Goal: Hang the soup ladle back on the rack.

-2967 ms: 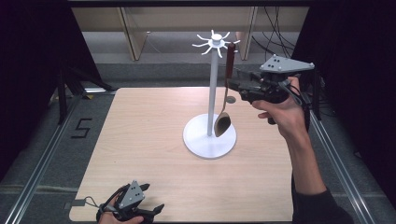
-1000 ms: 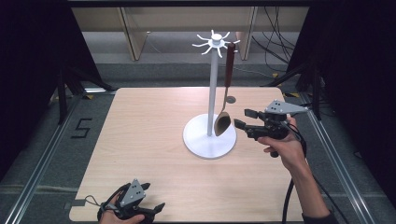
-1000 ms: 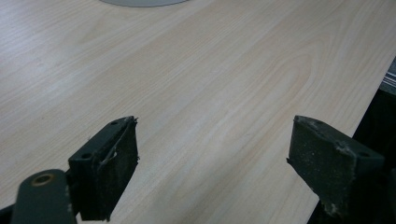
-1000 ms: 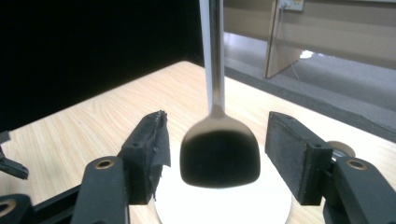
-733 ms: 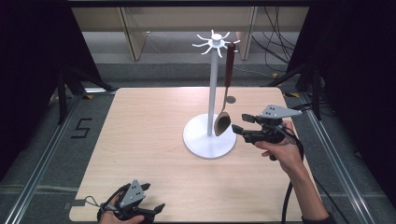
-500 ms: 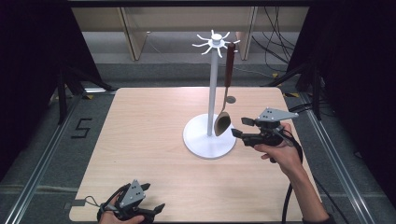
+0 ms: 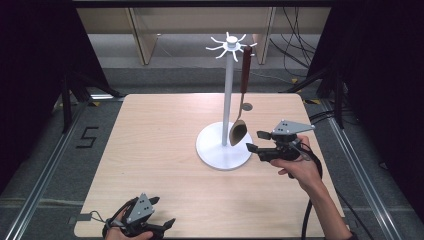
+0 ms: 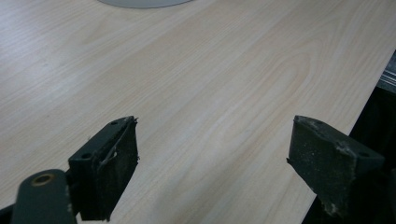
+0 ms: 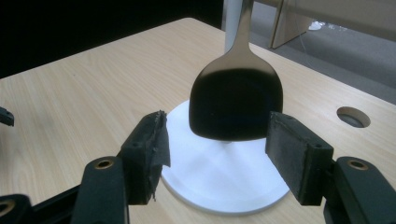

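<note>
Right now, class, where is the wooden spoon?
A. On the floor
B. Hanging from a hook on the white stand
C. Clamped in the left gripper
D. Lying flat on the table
B: the wooden spoon hangs by its handle from the white stand, its bowl just above the base.

grey floor (image 7: 175, 70) (black curtains (image 7: 30, 75) alongside)

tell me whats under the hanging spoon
Under the spoon is the stand's round white base, resting on the wooden table. The bowl hangs just above the base. In the right gripper view the bowl covers the foot of the pole.
</note>
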Available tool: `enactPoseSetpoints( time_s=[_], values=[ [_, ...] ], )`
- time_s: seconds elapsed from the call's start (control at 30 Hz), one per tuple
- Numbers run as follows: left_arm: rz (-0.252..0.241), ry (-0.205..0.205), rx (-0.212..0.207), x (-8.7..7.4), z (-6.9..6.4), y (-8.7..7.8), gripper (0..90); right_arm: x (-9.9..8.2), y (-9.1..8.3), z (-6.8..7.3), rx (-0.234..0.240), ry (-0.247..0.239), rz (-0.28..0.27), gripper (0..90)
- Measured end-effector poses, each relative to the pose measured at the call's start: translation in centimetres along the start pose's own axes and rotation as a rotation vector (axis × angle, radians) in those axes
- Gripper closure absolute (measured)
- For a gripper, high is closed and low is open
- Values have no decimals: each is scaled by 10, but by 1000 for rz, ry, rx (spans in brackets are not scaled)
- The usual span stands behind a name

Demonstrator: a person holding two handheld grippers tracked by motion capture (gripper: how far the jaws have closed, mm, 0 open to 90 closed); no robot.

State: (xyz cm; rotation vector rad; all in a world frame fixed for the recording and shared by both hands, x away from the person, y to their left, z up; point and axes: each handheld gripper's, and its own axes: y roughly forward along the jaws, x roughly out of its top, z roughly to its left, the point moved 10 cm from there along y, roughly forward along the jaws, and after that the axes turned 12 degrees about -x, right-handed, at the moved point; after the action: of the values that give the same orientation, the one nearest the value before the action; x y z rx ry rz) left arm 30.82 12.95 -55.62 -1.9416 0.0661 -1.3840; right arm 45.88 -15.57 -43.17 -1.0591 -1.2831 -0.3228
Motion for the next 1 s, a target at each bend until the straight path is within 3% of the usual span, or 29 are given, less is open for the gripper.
enactPoseSetpoints(
  time_s=[0.03, 0.1, 0.2, 0.23, 0.27, 0.3, 0.37, 0.43, 0.5, 0.63, 0.67, 0.7, 0.83, 0.87, 1.0],
  values=[
    [-9, 8, 3, 1, 0, 0, 151, -2, -1, 2, 17, 9, 21, 392],
    [30, 51, -3, -1, 1, -1, 151, -5, -1, 6, 25, 7, 26, 392],
    [25, 45, 1, -1, 1, 0, 151, -6, -3, 6, 20, -6, 28, 392],
    [26, 45, 1, -1, 2, -1, 151, -8, -3, 9, 28, 14, 35, 392],
    [26, 45, 1, -1, 2, -1, 151, -9, -3, 8, 25, -4, 34, 391],
    [26, 45, 1, -1, 2, -1, 151, -10, -4, 10, 29, 15, 50, 391],
    [25, 45, -1, 0, 2, 0, 151, -10, -4, 7, 20, -8, 38, 390],
    [-1, 30, -2, 1, 0, 1, 151, -13, -4, 10, 25, 3, 42, 390],
    [25, 47, 2, -1, 2, -1, 151, -15, -4, 10, 22, -2, 36, 390],
    [9, 37, 0, 1, 1, 1, 151, -19, -5, 12, 25, 8, 55, 389],
    [2, 30, -2, 1, -1, 1, 151, -20, -5, 11, 31, -13, 57, 389],
    [-4, 25, -2, 2, -1, 2, 151, -21, -5, 13, 27, 6, 60, 389],
    [17, 43, 4, 0, 1, 0, 151, -23, -4, 10, 18, -16, 51, 388],
    [10, 39, 3, 0, 1, 1, 151, -27, -6, 14, 33, -4, 80, 387],
    [-6, 27, -1, 2, -1, 2, 152, -27, -6, 12, 23, -21, 63, 387]
  ],
)
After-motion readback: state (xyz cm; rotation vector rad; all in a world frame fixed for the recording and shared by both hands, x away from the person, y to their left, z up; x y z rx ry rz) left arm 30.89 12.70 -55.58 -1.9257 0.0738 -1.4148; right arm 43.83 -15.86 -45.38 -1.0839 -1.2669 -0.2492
